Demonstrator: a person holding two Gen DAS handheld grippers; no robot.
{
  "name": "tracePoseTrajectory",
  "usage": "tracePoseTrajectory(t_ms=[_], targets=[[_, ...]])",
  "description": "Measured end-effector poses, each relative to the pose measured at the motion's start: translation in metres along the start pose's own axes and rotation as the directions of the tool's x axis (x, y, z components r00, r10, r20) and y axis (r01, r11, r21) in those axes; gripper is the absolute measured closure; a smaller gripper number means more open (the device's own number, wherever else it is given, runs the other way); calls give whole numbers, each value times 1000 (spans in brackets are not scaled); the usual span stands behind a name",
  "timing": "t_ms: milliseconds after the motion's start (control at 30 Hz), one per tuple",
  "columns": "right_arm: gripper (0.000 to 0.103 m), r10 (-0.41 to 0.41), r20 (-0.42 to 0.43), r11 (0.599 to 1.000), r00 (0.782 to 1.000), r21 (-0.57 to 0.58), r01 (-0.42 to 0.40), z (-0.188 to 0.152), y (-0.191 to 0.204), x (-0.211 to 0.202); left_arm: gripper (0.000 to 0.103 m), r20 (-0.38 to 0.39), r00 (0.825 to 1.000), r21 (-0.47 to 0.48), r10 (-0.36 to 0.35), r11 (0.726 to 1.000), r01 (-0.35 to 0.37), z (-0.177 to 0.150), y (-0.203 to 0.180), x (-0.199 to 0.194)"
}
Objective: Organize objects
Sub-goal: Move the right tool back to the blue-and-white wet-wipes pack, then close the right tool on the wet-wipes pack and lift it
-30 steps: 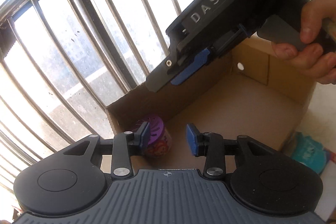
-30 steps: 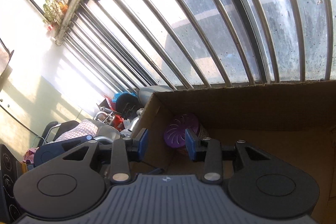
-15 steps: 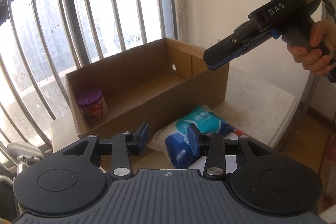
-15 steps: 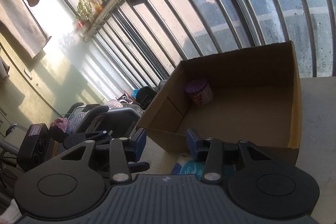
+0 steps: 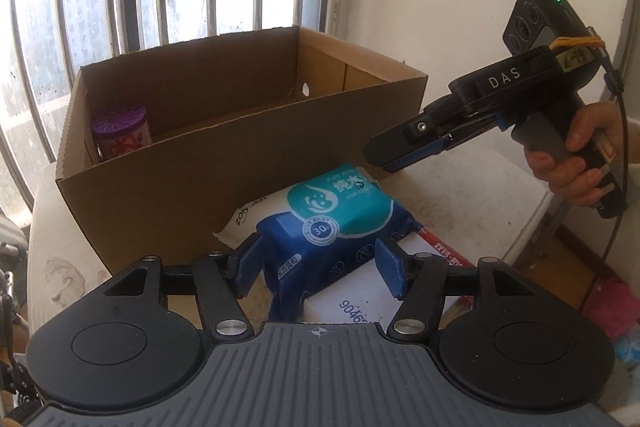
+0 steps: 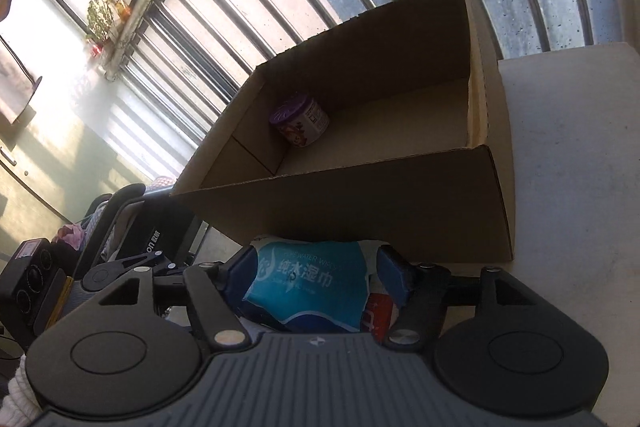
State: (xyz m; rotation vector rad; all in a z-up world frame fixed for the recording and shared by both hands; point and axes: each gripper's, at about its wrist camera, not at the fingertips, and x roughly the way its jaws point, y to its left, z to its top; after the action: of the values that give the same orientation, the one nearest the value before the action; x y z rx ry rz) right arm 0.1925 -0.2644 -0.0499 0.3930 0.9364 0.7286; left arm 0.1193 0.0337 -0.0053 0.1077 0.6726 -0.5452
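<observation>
Cardboard box (image 5: 240,163) stood at about ten o'clock in the left wrist view, open-topped on the table (image 5: 472,203), with a purple-lidded canister (image 5: 120,131) upright in its far left corner. Just in front of the box, toward six o'clock, lay the loose things yet to be put away: a teal-and-blue wet-wipes pack (image 5: 340,211) resting on a white pouch (image 5: 256,215) and a white carton (image 5: 360,303).

The left gripper (image 5: 316,273) had just been opening; its jaws stood apart over the blue end of the wipes pack, the pads not pressing on it. At three o'clock the right gripper (image 5: 404,151), in a hand (image 5: 576,163), hovered beyond the pack; seen from its own camera, its jaws had likewise been opening and stood apart around the pack's teal face.

Both grippers seemed aimed at the same soft pack, so they might collide or tug it between them. A pinch on loose film could also slip, or drag the pouch underneath along.
</observation>
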Motion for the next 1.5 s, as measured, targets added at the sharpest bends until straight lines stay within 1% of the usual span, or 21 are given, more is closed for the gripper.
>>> tracePoseTrajectory(t_ms=[67, 167, 200, 233, 267, 300, 400, 433, 500, 533, 700, 867, 933, 1033, 1133, 1200, 1267, 1333, 1500], targets=[[32, 7, -23, 1000, 1000, 6, -7, -2, -1, 10, 34, -4, 1000, -24, -1, 1000, 1, -2, 3, 7], [28, -13, -38, 1000, 999, -13, 12, -3, 3, 18, 34, -16, 999, -79, -28, 996, 27, -5, 9, 16], [28, -20, -36, 1000, 999, -23, 20, -3, 5, 18, 34, -9, 1000, -88, -26, 996, 25, -5, 11, 16], [28, -24, -37, 999, 999, -34, 23, -4, 6, 18, 35, -9, 999, -85, -41, 996, 40, -6, 14, 20], [28, -18, -37, 999, 999, -42, 16, -4, 7, 16, 36, -10, 999, -80, -47, 996, 46, -6, 14, 21], [28, 0, -34, 999, 999, -42, -2, -4, 8, 15, 39, -5, 999, -81, -43, 996, 43, -6, 15, 21], [28, 65, -52, 997, 996, -40, -68, -1, 15, 16, 42, 8, 998, -123, -57, 991, 57, -8, 23, 20], [28, 72, -57, 996, 996, -44, -75, -1, 18, 17, 43, 12, 998, -138, -61, 988, 62, -9, 26, 20], [28, 46, -63, 996, 997, -77, -51, 1, 25, 20, 46, 19, 998, -160, -61, 985, 63, -10, 31, 18], [28, 49, -65, 996, 997, -75, -53, 1, 25, 21, 46, 24, 998, -169, -62, 983, 65, -11, 33, 16], [28, 105, -77, 994, 991, -10, -106, 5, 20, 29, 46, 35, 998, -197, -55, 979, 61, -15, 43, 9], [28, 106, -101, 993, 989, -46, -111, 7, 35, 43, 46, 39, 999, -227, -33, 973, 41, -20, 52, 0], [28, 116, -108, 992, 987, -42, -121, 9, 39, 50, 46, 35, 999, -235, -18, 972, 26, -22, 56, -3], [28, 96, -103, 992, 990, -67, -104, 9, 47, 55, 45, 29, 999, -280, -17, 960, 24, -21, 63, -5], [28, 69, -105, 993, 992, -87, -78, 8, 53, 54, 44, 26, 999, -287, -19, 958, 26, -21, 62, -6], [27, 49, -102, 995, 994, -77, -57, 6, 53, 51, 42, 22, 999, -291, -30, 956, 35, -21, 61, -5], [26, 25, -109, 995, 994, -95, -35, 4, 56, 48, 42, 17, 1000, -280, -21, 960, 25, -23, 60, -4], [20, -1, -109, 994, 994, -111, -12, 3, 58, 48, 41, 10, 1000, -284, -24, 958, 26, -24, 61, -2], [19, 8, -137, 999, 991, -45, -14, 6, 47, 56, 41, 6, 999, -312, -32, 950, 33, -28, 67, 3]])
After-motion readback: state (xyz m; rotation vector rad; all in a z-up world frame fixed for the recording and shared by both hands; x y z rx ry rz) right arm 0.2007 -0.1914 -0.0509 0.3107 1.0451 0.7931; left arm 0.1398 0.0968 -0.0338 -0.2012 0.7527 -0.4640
